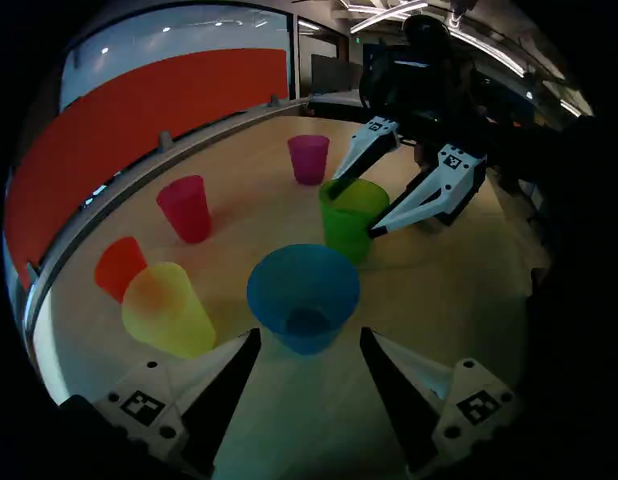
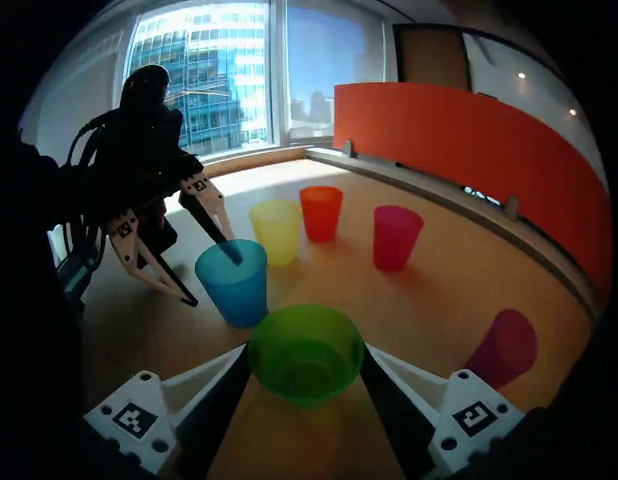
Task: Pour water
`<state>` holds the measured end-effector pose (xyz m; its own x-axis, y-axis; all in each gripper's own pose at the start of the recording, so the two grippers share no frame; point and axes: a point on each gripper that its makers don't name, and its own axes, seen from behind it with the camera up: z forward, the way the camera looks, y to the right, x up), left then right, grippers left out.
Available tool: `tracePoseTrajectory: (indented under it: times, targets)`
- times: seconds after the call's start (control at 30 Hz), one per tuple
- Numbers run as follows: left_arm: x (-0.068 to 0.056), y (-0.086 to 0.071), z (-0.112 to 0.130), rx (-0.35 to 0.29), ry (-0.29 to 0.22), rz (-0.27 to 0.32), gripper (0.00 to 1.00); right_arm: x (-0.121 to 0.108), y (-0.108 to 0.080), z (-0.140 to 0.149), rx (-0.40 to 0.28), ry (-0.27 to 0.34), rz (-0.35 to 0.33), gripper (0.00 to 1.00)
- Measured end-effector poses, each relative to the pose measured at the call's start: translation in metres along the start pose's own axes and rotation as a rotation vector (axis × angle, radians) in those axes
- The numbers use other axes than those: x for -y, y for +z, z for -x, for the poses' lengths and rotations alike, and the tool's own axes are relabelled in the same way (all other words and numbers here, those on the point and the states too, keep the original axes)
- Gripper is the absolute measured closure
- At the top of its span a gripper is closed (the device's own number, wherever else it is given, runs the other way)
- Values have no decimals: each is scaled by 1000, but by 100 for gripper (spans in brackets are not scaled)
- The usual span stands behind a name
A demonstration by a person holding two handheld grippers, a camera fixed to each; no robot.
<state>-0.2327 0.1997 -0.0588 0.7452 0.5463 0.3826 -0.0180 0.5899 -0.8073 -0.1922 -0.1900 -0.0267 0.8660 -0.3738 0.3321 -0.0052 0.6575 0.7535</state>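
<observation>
L tongs (image 1: 309, 332) wide, astride blue cup (image 1: 303, 288)

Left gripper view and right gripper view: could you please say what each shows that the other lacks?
Left gripper view adds ceiling light strips. Right gripper view adds windows onto tall buildings. Both: the left gripper flanking the blue cup, the right gripper flanking the green cup; the yellow cup, orange cup, red cup, purple cup; the wooden table; the orange partition.
</observation>
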Motion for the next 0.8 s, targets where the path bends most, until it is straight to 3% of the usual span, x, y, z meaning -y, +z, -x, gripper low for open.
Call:
tracePoseTrajectory:
  times: [0.37, 0.8]
  targets:
    - [4, -19, 5, -25, -42, -48, 8, -1, -10, 9, 5, 22, 40, 0]
    - [17, -50, 10, -98, -121, -147, 8, -3, -49, 22, -31, 82, 129, 0]
